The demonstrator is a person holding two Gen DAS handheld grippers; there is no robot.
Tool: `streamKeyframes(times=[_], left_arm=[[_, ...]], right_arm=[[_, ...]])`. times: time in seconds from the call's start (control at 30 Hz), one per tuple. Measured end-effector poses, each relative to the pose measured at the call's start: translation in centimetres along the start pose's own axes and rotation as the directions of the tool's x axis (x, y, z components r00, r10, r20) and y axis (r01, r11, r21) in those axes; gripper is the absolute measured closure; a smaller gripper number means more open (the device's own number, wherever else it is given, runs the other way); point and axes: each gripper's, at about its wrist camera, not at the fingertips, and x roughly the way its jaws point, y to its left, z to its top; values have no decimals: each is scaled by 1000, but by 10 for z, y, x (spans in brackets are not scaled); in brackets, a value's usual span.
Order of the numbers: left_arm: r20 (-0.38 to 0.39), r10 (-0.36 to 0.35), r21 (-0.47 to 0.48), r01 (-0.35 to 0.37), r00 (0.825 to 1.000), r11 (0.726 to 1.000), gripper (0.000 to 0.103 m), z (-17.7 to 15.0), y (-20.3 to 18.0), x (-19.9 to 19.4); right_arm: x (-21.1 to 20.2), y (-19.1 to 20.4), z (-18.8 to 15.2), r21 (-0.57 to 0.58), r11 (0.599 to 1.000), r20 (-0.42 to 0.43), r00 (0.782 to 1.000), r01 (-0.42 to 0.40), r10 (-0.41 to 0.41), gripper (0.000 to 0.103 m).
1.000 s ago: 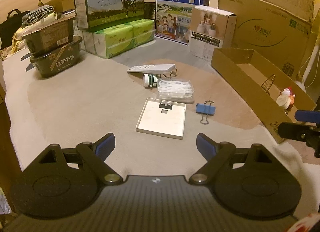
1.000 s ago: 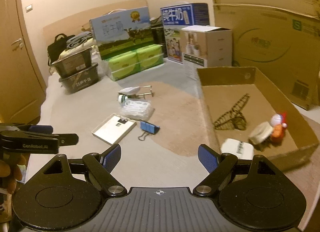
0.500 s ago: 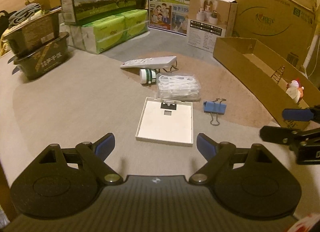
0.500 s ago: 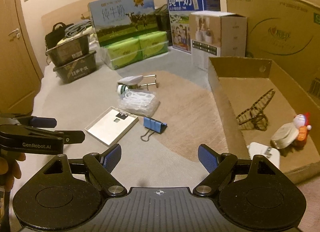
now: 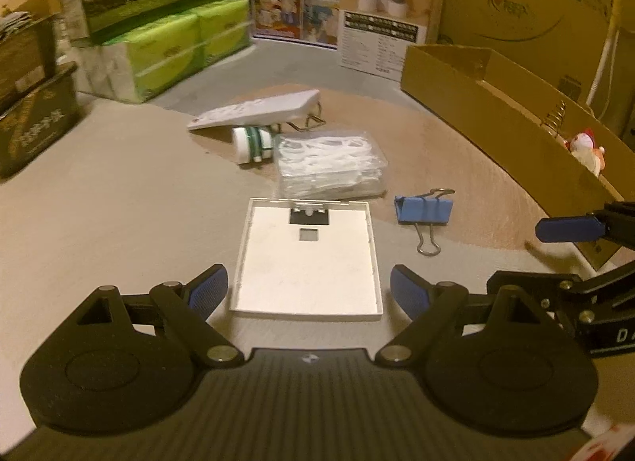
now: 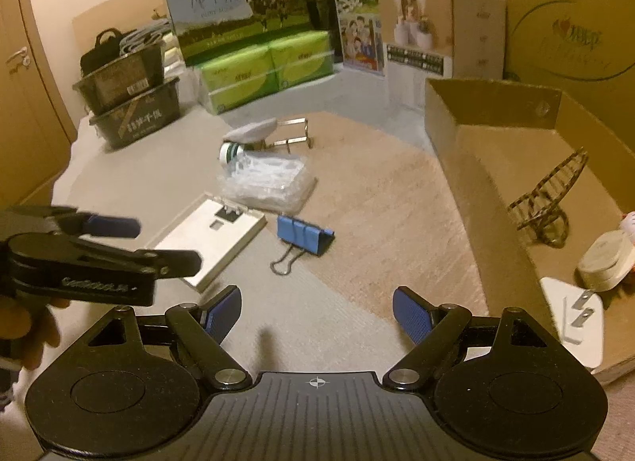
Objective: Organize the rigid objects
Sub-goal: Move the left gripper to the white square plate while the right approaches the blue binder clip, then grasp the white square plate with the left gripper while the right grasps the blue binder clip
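Mostly blurred bg boxes, left gripper (image 5: 308, 290) wide open, empty, right gripper (image 6: 316, 312) same, toy (image 5: 587, 147) half-hidden behind cardboard box (image 5: 496, 103) wall

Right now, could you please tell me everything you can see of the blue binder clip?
The blue binder clip is a folded blue body, seemingly metal, with silver wire handles. One handle lies flat on the floor, pointing toward the cameras; the other shows at the far side in the left view. It rests on the mat's edge, right of the white tray, apart from it. Nothing grips it.
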Motion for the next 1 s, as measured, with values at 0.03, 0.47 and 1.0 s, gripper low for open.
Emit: streamKeyframes(times=[0.03, 0.47, 1.0], left_arm=[[-6, -4, 3, 4, 1000, 1000, 15, 1, 0, 4], [-10, 6, 28, -5, 1000, 1000, 18, 6, 6, 22], [27, 82, -75, -80, 996, 994, 19, -19, 42, -3]], right_arm=[[2, 0, 0, -2, 1000, 0, 1000, 3, -3, 19], [19, 2, 3, 1, 1000, -6, 1000, 7, -7, 19], [64, 29, 24, 72, 996, 58, 997, 53, -58, 36]])
